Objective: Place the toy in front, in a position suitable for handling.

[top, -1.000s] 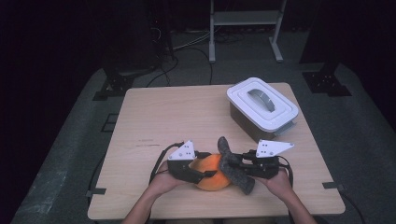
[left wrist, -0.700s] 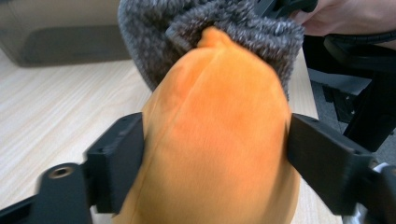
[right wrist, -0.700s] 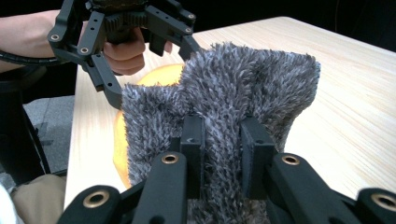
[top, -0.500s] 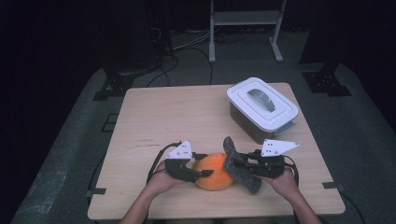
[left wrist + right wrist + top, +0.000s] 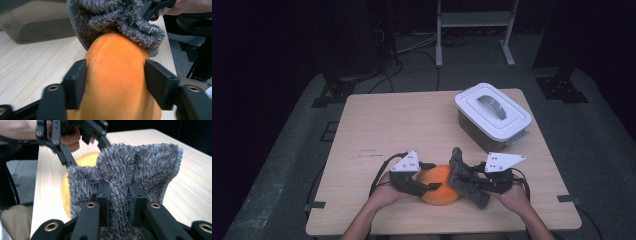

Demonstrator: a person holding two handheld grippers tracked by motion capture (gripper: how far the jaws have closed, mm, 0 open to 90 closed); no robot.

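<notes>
Now orange plush point(image 5: 116, 82) between left fingers point(image 5: 75, 83); grey fuzzy cloth point(image 5: 125, 180) between right fingers point(image 5: 103, 195)

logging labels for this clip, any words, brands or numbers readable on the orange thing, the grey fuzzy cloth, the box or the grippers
None: no text can be read.
Orange ball: plain surface, one seam, no print.
Grey fuzzy cloth: no tag or label.
White lidded box: plain lid and handle, no marking.
Left gripper and right gripper: black jaws and screws, no lettering.
Table: bare wood grain.
</notes>
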